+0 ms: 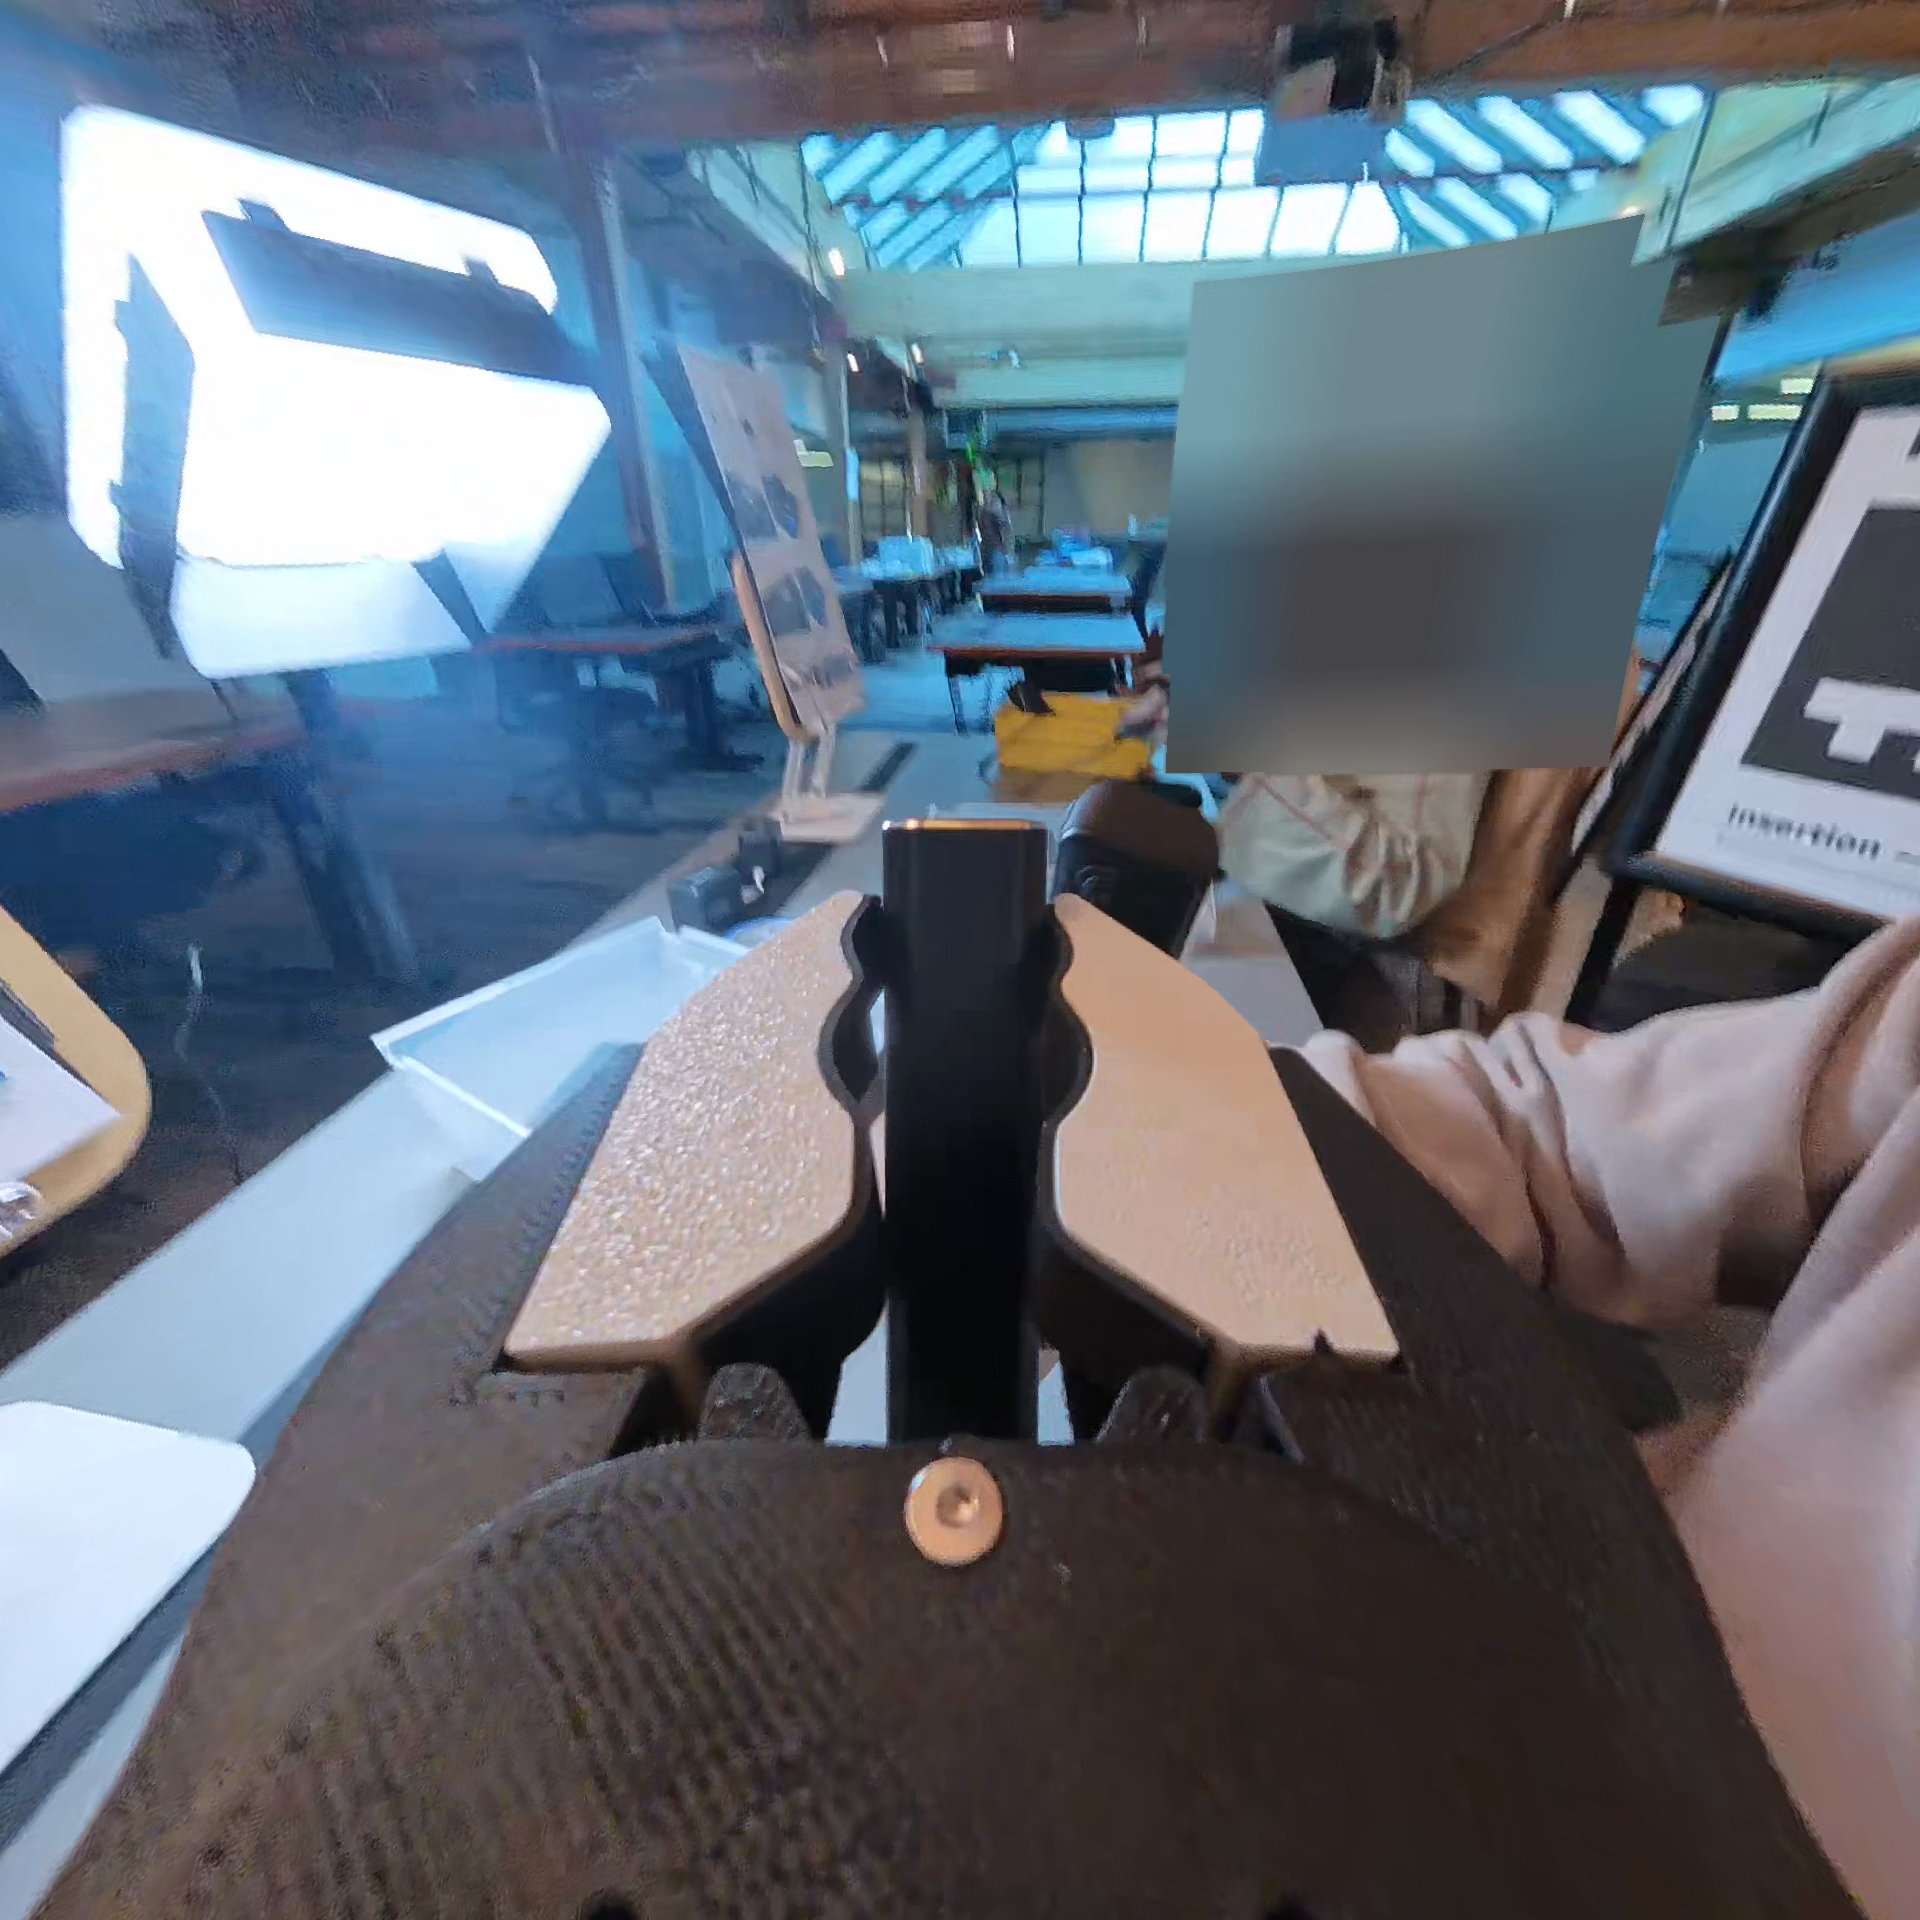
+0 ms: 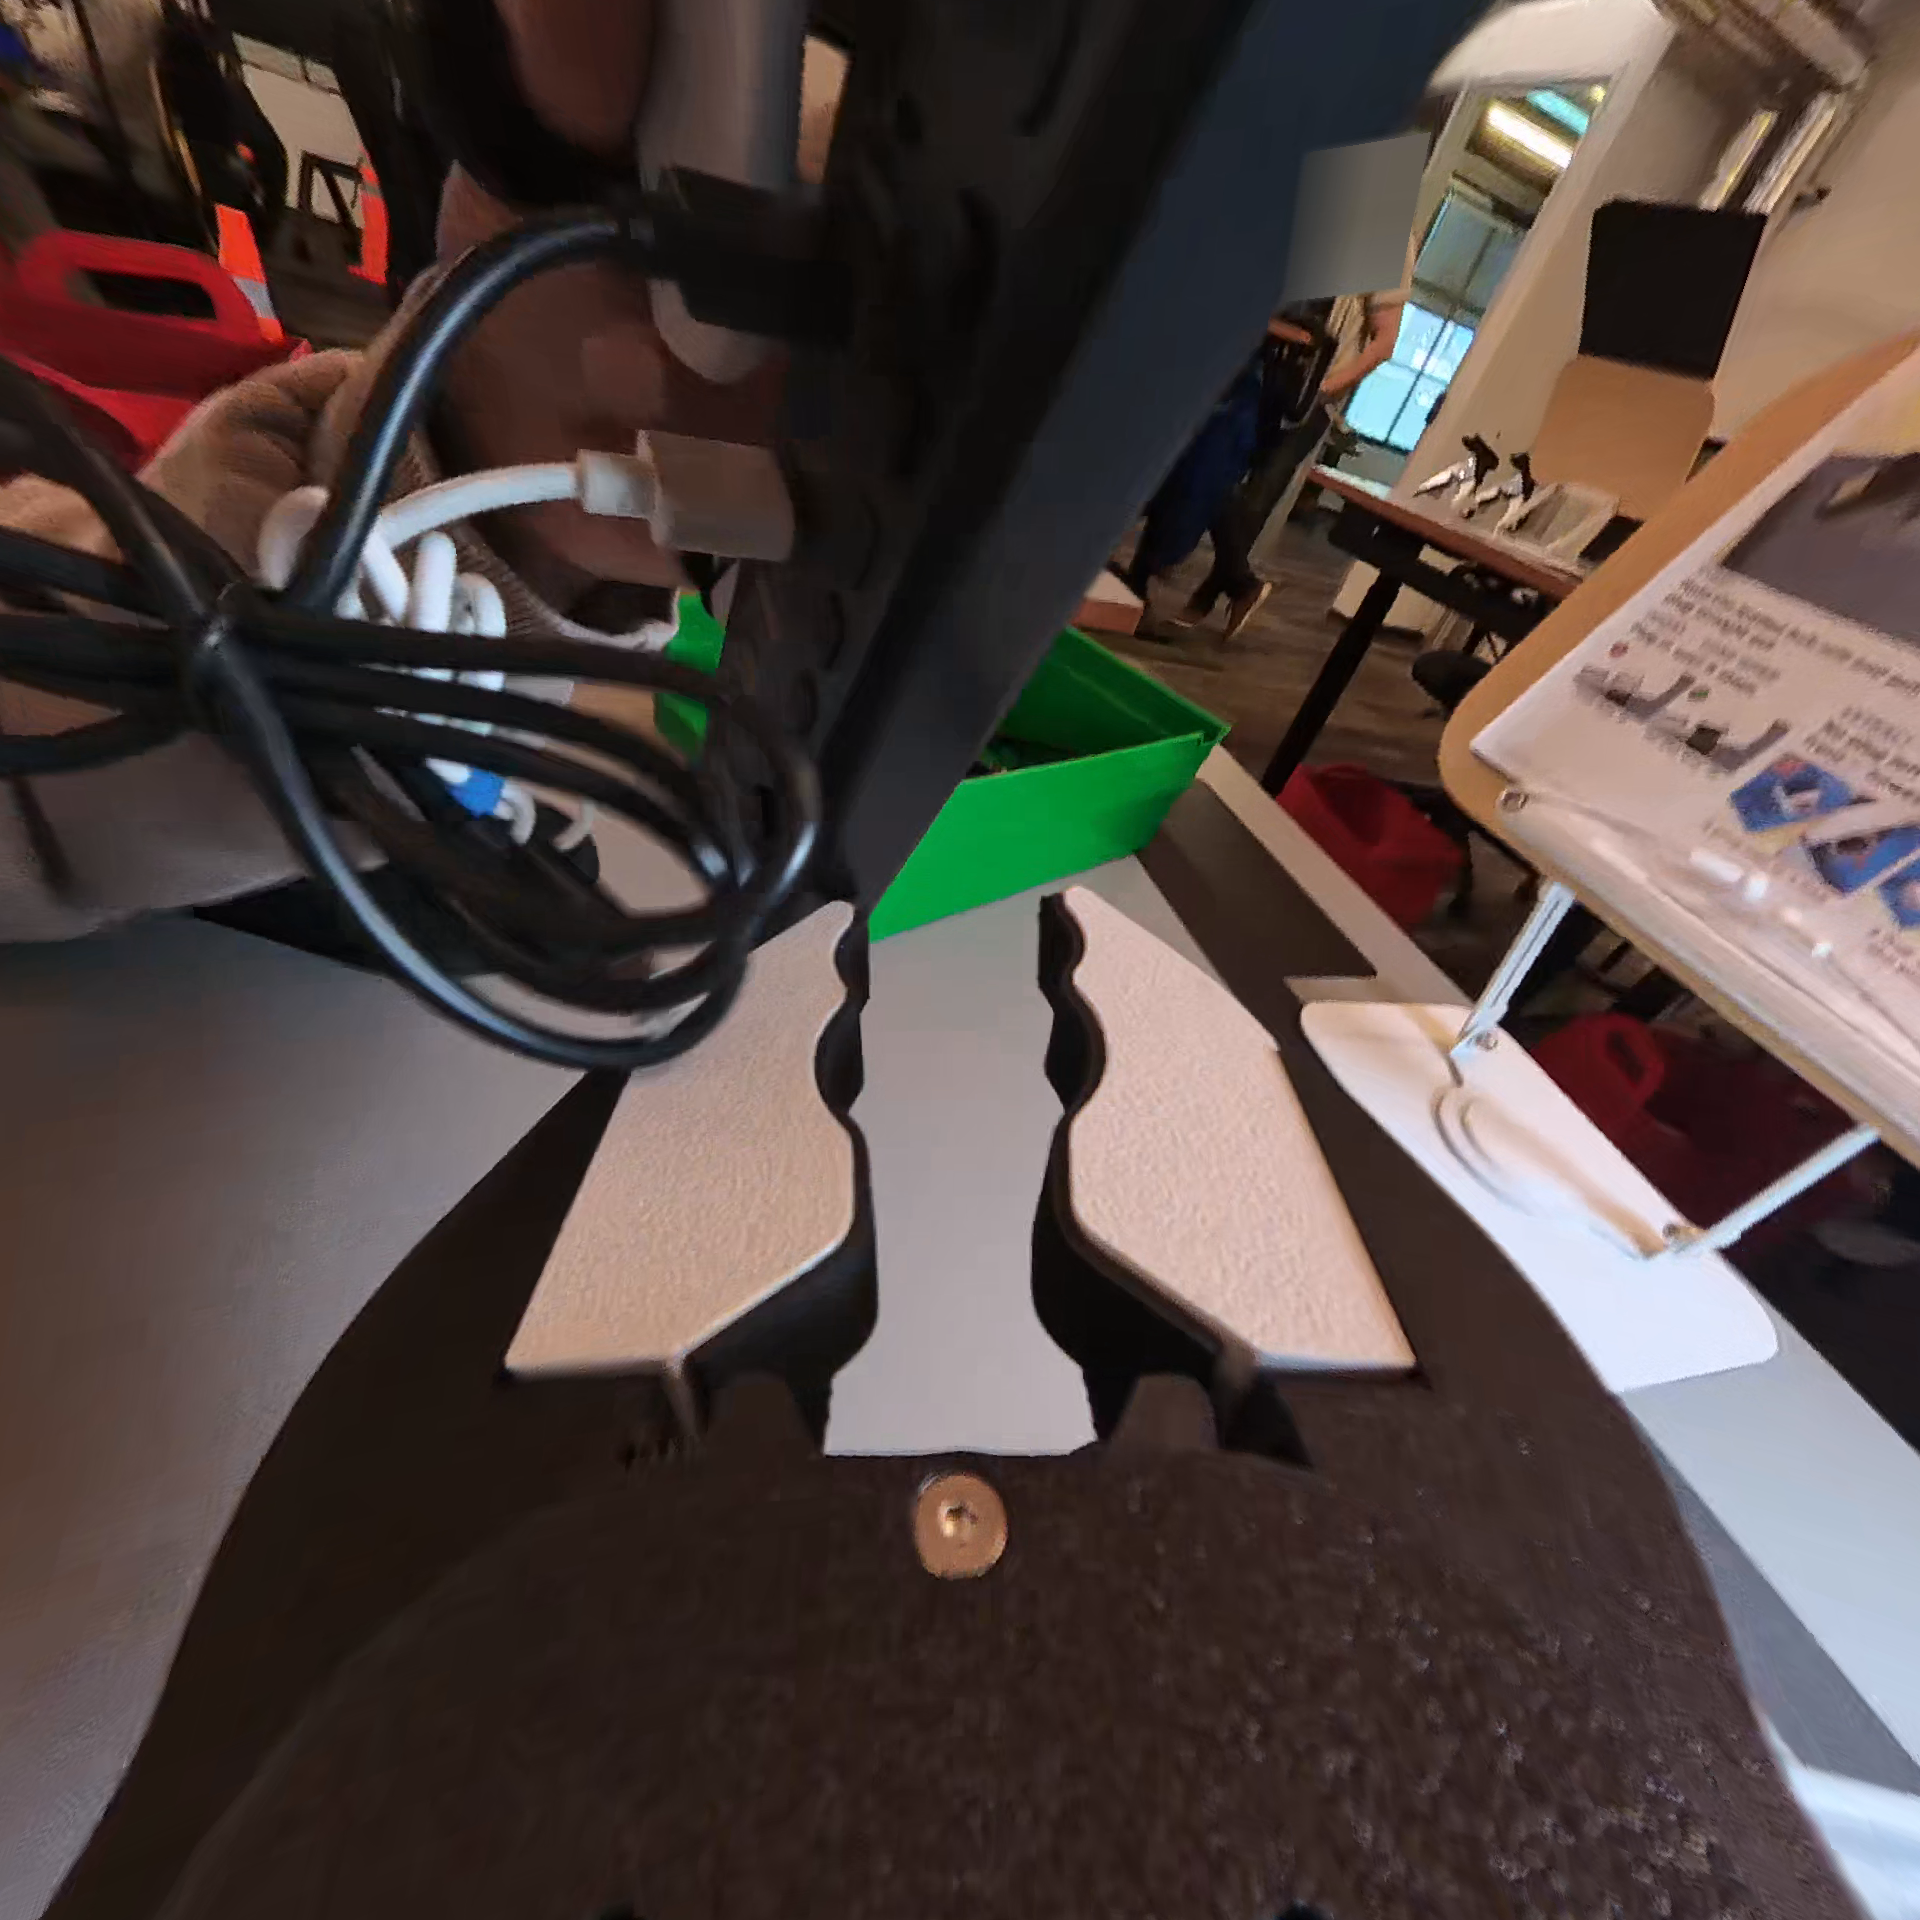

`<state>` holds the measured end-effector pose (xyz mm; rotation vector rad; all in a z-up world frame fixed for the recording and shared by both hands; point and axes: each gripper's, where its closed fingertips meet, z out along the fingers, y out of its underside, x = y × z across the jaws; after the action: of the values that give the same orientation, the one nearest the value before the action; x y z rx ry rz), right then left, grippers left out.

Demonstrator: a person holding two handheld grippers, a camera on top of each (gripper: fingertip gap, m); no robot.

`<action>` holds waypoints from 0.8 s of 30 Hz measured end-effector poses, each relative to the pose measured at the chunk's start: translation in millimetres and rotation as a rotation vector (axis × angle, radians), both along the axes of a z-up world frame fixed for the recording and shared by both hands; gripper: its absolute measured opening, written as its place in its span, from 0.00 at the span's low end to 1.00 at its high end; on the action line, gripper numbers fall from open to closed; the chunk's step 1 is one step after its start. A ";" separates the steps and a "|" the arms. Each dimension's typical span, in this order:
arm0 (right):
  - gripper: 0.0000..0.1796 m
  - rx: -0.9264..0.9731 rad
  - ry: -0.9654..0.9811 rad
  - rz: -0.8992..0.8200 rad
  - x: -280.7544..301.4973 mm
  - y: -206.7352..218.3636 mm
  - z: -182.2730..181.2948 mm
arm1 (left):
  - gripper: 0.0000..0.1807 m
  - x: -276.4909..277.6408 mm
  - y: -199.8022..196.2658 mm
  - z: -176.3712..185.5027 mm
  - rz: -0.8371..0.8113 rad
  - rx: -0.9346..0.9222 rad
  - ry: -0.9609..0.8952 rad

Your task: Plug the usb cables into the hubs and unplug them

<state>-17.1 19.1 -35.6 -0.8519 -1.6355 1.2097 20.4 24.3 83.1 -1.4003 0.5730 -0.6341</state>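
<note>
- Jaws of the left gripper (image 1: 960, 925) pinch a slim black hub (image 1: 960, 1091) lengthwise between the pale textured fingers (image 1: 717, 1143); its far end pokes out past the fingertips, raised above the counter (image 1: 260, 1278).
- Jaws of the right gripper (image 2: 951, 925) stand spread with nothing between them, only grey counter (image 2: 208, 1143) showing in the gap.
- From the right wrist view the dark hub (image 2: 935, 416) hangs tilted above the right gripper, its lower end just beside that gripper's left fingertip.
- A black cable (image 2: 457, 312) is plugged into the hub's side; below it a white cable (image 2: 488, 488) with a grey plug (image 2: 717, 509) meets the same side, though how deep it sits cannot be told.
- Both cables trail left into a tied bundle (image 2: 312, 675) in front of a sleeved arm.
- A green bin (image 2: 1060, 800) sits on the counter behind the hub.
- A white stand (image 2: 1507, 1174) carrying a tilted board of printed sheets (image 2: 1766, 665) rests at the right.
- A white tray (image 1: 540, 1039) lies on the counter left of the left gripper.
</note>
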 end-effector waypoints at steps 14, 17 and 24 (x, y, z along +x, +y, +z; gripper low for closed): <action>0.22 -0.219 -0.050 0.238 -16.0 -38.1 -2.4 | 0.16 -14.3 3.2 0.4 -0.002 0.052 -0.209; 0.18 -0.299 -0.079 0.313 -8.0 -41.4 -4.3 | 0.16 -10.7 2.0 -4.1 -0.012 0.029 -0.185; 0.17 -0.571 -0.092 0.665 33.0 -63.2 11.0 | 0.28 0.2 -14.6 -3.1 -0.180 0.056 -0.188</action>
<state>15.9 -44.1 -24.6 -0.7145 -1.7304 2.2003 20.5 9.7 80.0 -1.2303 0.5658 -0.8773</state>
